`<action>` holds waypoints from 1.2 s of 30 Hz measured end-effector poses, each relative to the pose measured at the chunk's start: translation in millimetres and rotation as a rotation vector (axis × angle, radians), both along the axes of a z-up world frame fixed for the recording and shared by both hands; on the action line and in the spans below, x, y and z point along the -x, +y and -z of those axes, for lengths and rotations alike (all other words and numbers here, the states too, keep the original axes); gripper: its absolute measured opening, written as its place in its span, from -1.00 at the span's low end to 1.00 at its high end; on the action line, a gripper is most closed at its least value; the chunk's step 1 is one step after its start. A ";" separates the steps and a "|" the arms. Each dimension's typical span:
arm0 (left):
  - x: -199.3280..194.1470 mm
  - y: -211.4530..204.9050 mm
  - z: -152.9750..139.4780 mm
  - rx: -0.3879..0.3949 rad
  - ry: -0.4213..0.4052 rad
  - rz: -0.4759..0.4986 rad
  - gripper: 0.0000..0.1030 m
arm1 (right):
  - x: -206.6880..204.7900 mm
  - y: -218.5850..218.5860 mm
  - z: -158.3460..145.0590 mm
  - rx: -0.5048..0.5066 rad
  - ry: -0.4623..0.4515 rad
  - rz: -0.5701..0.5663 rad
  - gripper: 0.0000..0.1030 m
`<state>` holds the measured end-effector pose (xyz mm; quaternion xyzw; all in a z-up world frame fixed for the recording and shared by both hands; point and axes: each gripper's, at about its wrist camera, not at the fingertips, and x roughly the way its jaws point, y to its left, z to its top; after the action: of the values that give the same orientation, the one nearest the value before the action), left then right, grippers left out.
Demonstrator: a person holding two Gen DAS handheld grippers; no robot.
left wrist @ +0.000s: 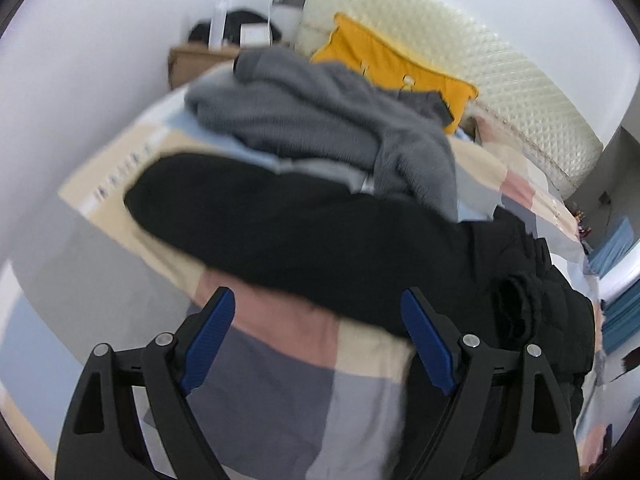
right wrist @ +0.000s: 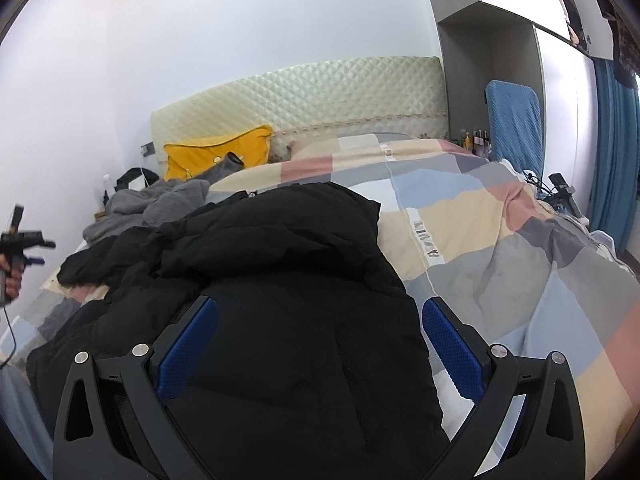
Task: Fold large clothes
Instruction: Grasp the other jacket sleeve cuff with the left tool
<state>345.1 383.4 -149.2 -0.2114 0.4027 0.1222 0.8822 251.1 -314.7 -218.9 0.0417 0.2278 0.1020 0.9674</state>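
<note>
Black jacket (right wrist: 280,280) beneath both grippers' spread, empty jaws; blue curtain (right wrist: 612,152) only in right view.

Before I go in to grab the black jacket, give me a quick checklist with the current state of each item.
1. Left gripper open and empty: ok, nothing between its blue pads.
2. Right gripper open and empty: ok, it hangs over the black jacket with no fabric pinched.
3. Jacket spread flat for folding: not ok, it is bunched and puffy on the patchwork quilt.
4. Jacket clear of other clothes: not ok, the grey garment lies right against its far edge.
5. Sleeve positions known: cannot tell, the black folds hide them.
</note>
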 end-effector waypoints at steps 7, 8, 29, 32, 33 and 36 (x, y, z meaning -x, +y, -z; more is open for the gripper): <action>-1.5 50.2 63.1 0.159 0.022 -0.079 0.65 | -4.6 13.7 -1.6 0.038 0.014 0.006 0.99; -2.8 56.5 69.4 0.175 0.024 -0.086 0.65 | -7.5 16.9 -0.8 0.045 0.021 0.007 0.99; -48.0 173.4 143.2 0.438 -0.183 -0.454 0.07 | -42.8 62.1 18.5 0.117 0.111 0.017 0.99; -40.5 173.9 129.7 0.377 -0.211 -0.454 -0.68 | -38.3 66.3 16.0 0.134 0.094 0.004 0.99; -36.1 171.4 121.3 0.341 -0.228 -0.457 -0.82 | -36.6 66.3 15.0 0.138 0.087 0.003 0.99; -29.5 166.2 100.1 0.270 -0.223 -0.467 -0.93 | -33.1 66.2 12.5 0.149 0.081 0.007 0.99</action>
<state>374.6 549.5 -249.3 -0.4259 0.2563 0.2436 0.8328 284.2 -248.5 -231.4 -0.0256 0.2737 0.0796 0.9582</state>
